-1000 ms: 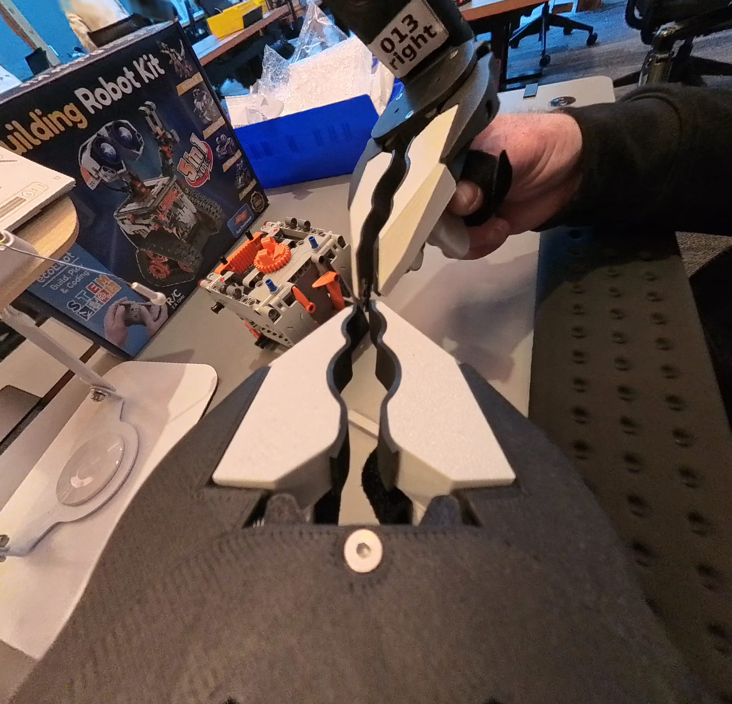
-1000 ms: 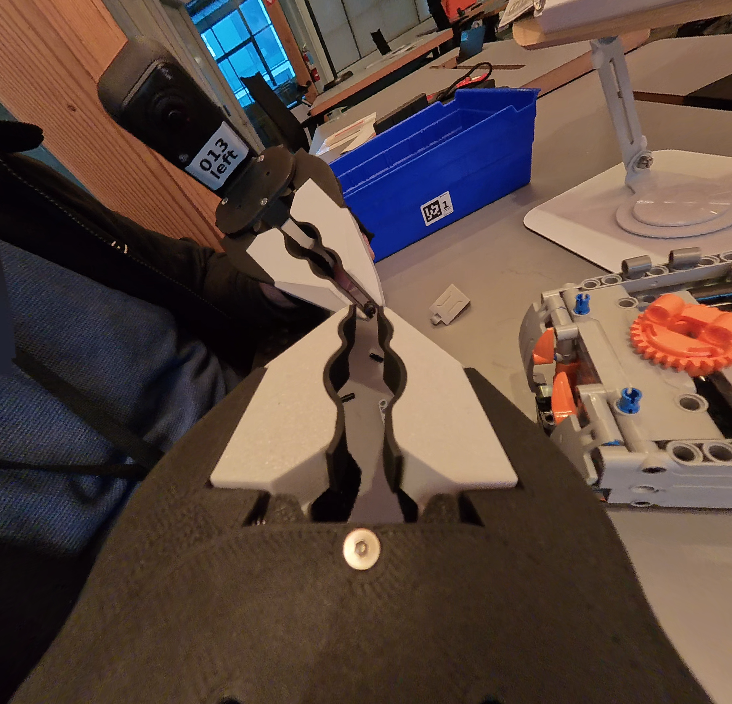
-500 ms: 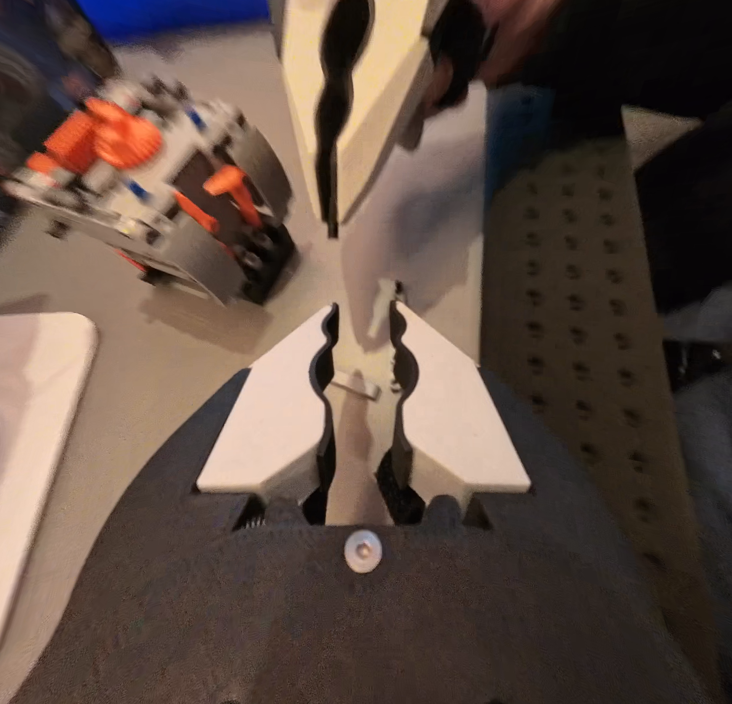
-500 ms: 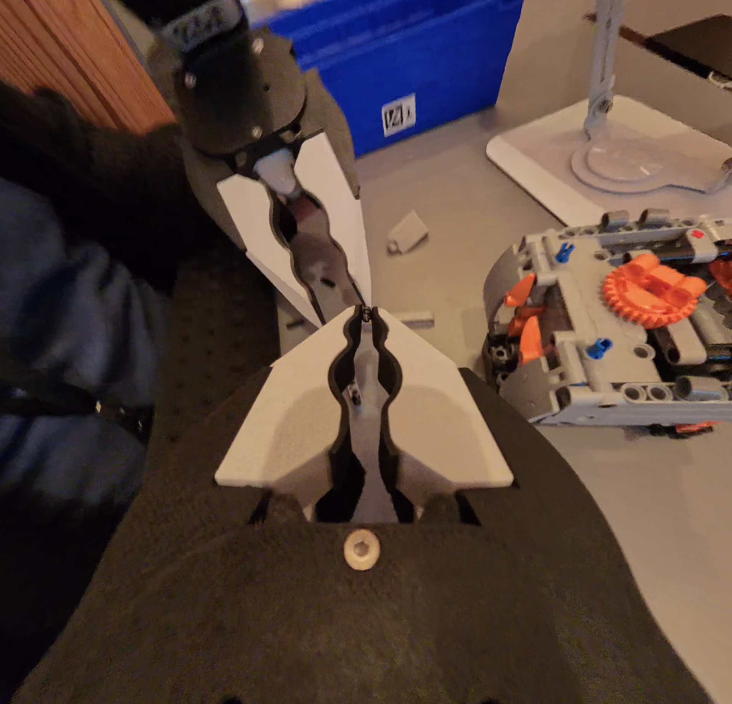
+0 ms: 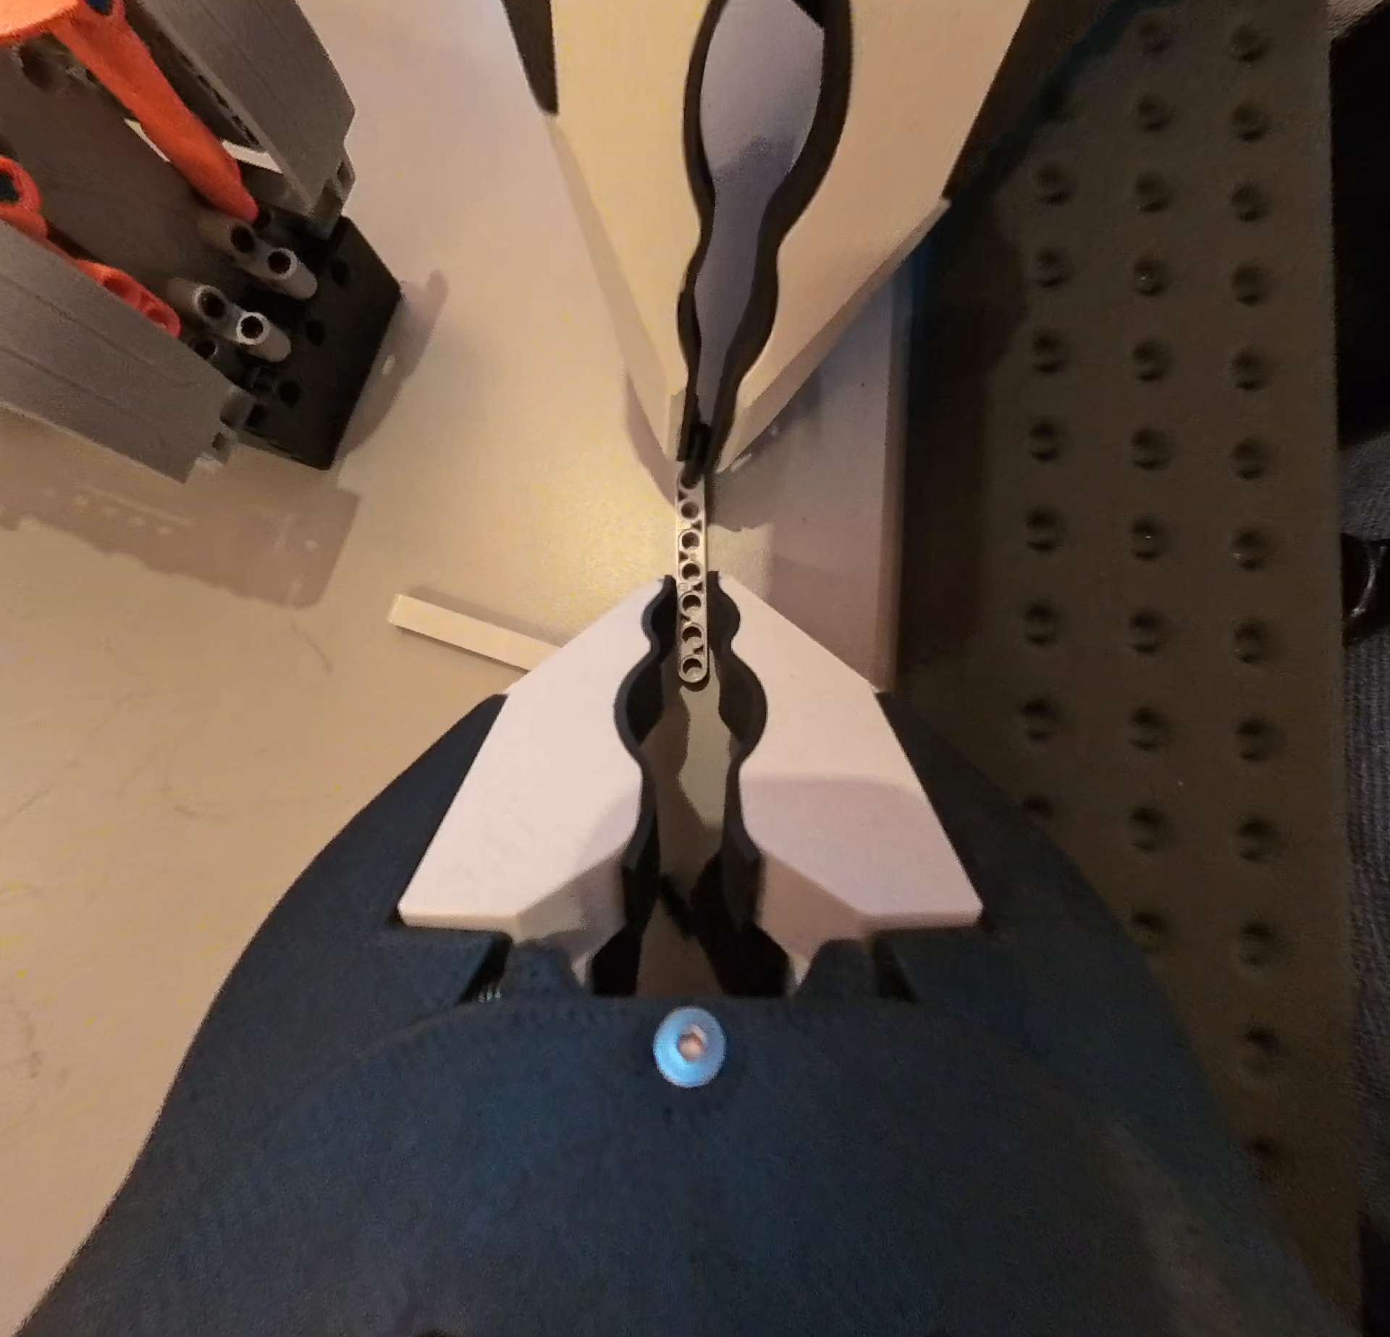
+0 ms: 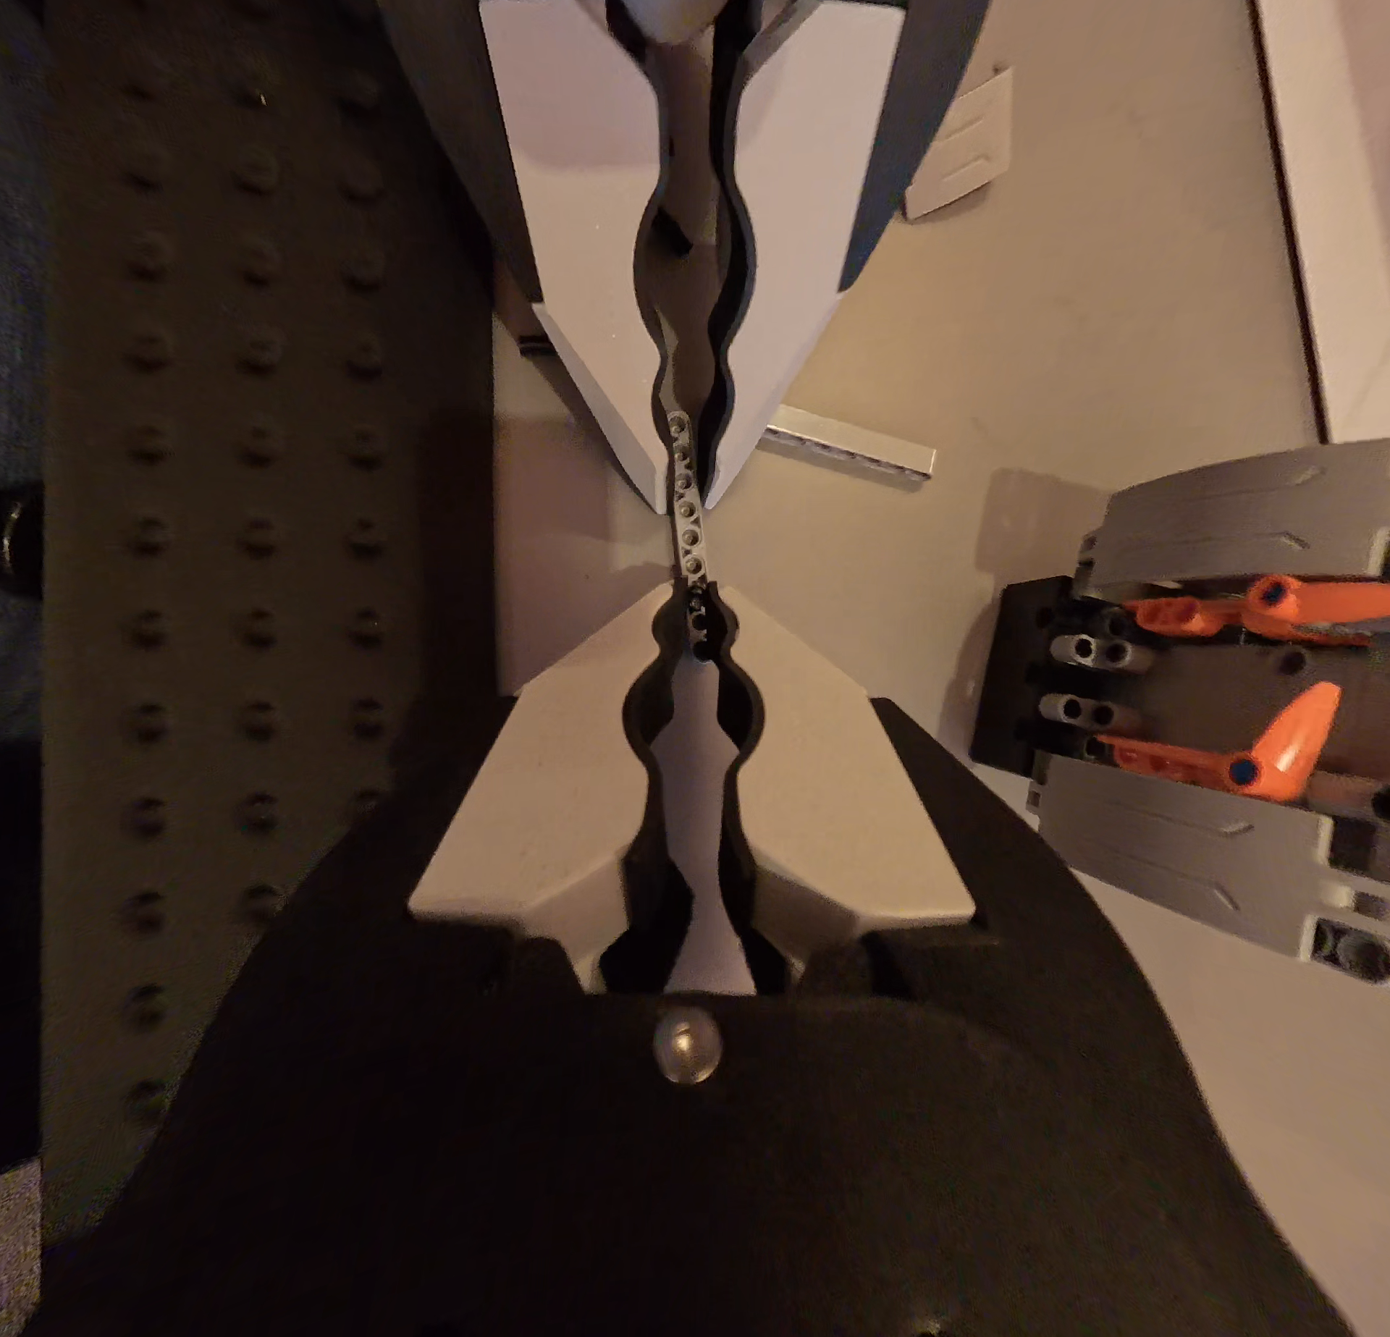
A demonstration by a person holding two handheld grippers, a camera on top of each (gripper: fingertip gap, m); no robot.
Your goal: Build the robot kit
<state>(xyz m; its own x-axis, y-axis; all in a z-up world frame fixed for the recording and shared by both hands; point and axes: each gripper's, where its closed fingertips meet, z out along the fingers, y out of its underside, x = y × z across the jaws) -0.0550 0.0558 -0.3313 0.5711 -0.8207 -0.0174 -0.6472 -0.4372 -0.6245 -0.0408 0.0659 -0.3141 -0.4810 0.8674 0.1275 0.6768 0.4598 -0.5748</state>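
A thin grey beam with a row of holes [image 5: 690, 549] lies flat on the pale table next to the dark mat. My left gripper [image 5: 693, 585] points down at it, its jaws closed about the beam's near half. My right gripper [image 5: 699, 449] comes from the opposite side, shut on a small black pin [image 5: 696, 440] held at the beam's far end. In the right wrist view the right gripper [image 6: 695, 586] is over one end of the beam [image 6: 688, 534], the pin [image 6: 700, 624] is dark between its tips, and the left gripper [image 6: 683, 500] clasps the other end.
A grey, black and orange brick-built vehicle [image 5: 173, 301] stands close by, also in the right wrist view [image 6: 1203, 699]. A flat white strip [image 5: 466, 631] lies beside the left gripper. A dark studded mat [image 5: 1128, 549] borders the table. A light grey panel [image 6: 963, 150] and a white stand base [image 6: 1339, 173] lie farther off. Both grippers' tips are close together, under 4 cm apart.
Both grippers have dropped from mid-air to the table top and now look straight down. The left gripper opened on the way and has closed about the grey beam. The right still holds the pin.
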